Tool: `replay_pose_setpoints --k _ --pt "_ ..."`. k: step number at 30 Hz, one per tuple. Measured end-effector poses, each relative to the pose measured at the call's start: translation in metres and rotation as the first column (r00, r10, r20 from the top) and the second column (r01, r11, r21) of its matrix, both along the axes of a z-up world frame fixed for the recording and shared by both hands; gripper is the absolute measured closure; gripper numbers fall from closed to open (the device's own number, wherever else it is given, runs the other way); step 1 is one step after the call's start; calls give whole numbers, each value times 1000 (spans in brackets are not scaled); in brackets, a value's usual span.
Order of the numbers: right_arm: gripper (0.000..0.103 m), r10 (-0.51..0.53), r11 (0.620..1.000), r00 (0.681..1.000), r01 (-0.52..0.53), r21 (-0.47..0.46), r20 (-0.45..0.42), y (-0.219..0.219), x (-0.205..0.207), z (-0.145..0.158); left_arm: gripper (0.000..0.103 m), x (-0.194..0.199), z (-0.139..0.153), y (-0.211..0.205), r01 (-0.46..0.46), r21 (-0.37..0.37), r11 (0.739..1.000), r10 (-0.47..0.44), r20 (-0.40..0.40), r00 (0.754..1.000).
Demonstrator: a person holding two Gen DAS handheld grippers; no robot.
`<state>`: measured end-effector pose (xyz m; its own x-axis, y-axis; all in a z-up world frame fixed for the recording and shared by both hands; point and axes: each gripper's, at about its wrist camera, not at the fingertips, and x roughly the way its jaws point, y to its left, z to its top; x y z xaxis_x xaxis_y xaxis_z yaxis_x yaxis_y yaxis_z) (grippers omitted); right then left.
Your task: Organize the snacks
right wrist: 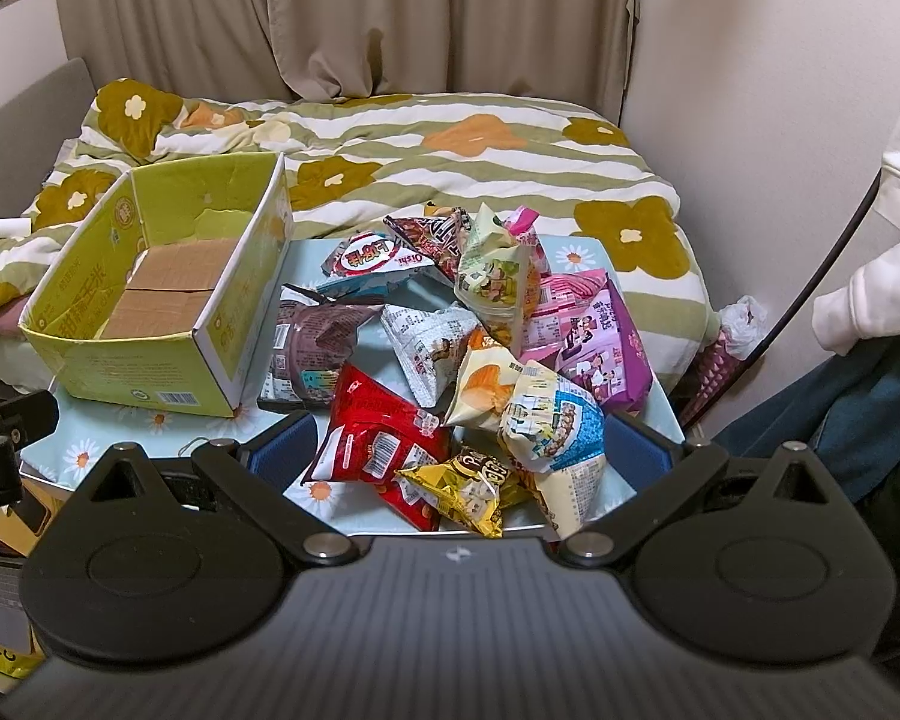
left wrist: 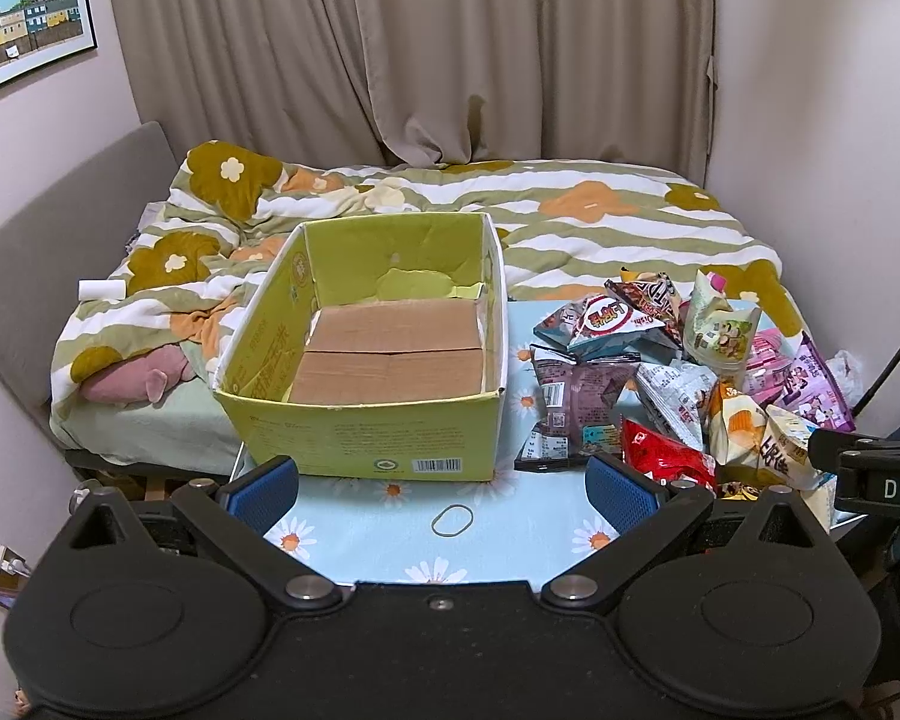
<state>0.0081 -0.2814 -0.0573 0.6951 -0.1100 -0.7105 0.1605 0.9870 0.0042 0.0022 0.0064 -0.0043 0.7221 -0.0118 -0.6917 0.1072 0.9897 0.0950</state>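
Note:
An open yellow-green cardboard box [left wrist: 354, 426] stands on the table, holding nothing; it also shows in the right wrist view [right wrist: 150, 372]. A pile of several snack bags [left wrist: 690, 372] lies to its right; the right wrist view shows the pile [right wrist: 468, 330] too, with a red bag [right wrist: 378, 438] and a yellow bag [right wrist: 462, 486] nearest. My left gripper [left wrist: 441, 489] is open and empty, low over the table in front of the box. My right gripper [right wrist: 459, 450] is open, its fingers either side of the near bags, gripping none.
The table [left wrist: 510, 516] has a light blue daisy cloth with a rubber band [left wrist: 452, 520] on it. A bed with a flowered quilt [left wrist: 570, 210] lies behind. A person's sleeve and leg [right wrist: 870, 300] are at the right. Curtains hang behind.

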Motion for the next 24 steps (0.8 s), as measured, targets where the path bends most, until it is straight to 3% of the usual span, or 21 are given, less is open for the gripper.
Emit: replay_pose_setpoints --k 24 --pt "0 1 1000 1000 -1 0 5 0 -1 5 0 0 1 -6 12 9 1000 -12 3 1000"
